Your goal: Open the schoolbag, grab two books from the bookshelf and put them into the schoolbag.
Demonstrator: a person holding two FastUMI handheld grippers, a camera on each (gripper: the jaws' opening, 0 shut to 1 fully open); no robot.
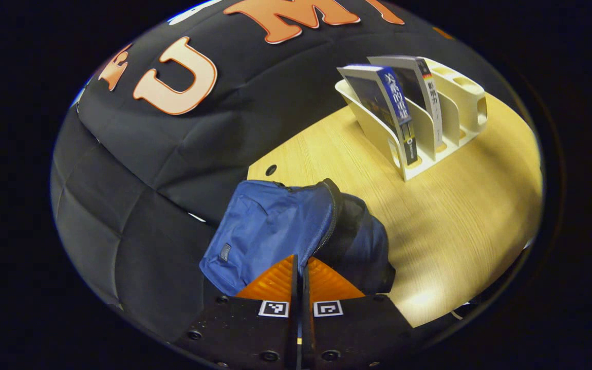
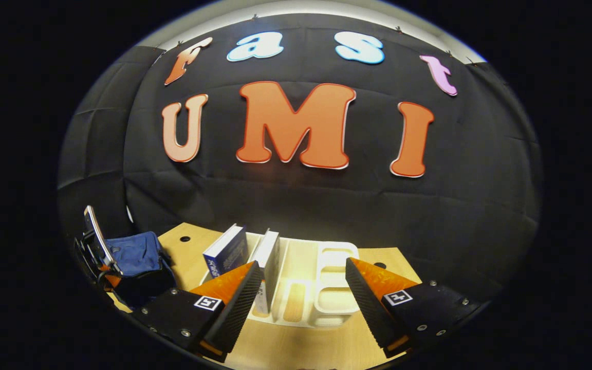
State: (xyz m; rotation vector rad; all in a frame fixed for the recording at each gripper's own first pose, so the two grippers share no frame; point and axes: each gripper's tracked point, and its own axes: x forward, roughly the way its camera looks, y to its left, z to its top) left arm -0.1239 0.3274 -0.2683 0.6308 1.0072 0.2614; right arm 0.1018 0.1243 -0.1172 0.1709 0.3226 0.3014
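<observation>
Two books stand in our rack, upper right of the left gripper view: a blue-spined book in the front slot and a second book just behind it, both leaning back. The rack sits on the wooden table, its far compartments holding nothing we can make out.

Lower centre of that view, the bag lies at the table's left edge, blue fabric on the left, darker fabric on the right, a zipper line running down between them. Our left gripper sits right over the bag with its fingers together; the tips meet at the zipper line, but we cannot tell whether they pinch anything.

From the right gripper view, the rack lies at lower centre, straight ahead of our right gripper, whose fingers stand wide apart with nothing between them. The blue book and the pale book lean in the rack's left slots; the left finger overlaps the pale book in the picture, contact unclear. At lower left, the bag shows with the other gripper upon it, its rig rising above the blue fabric.
</observation>
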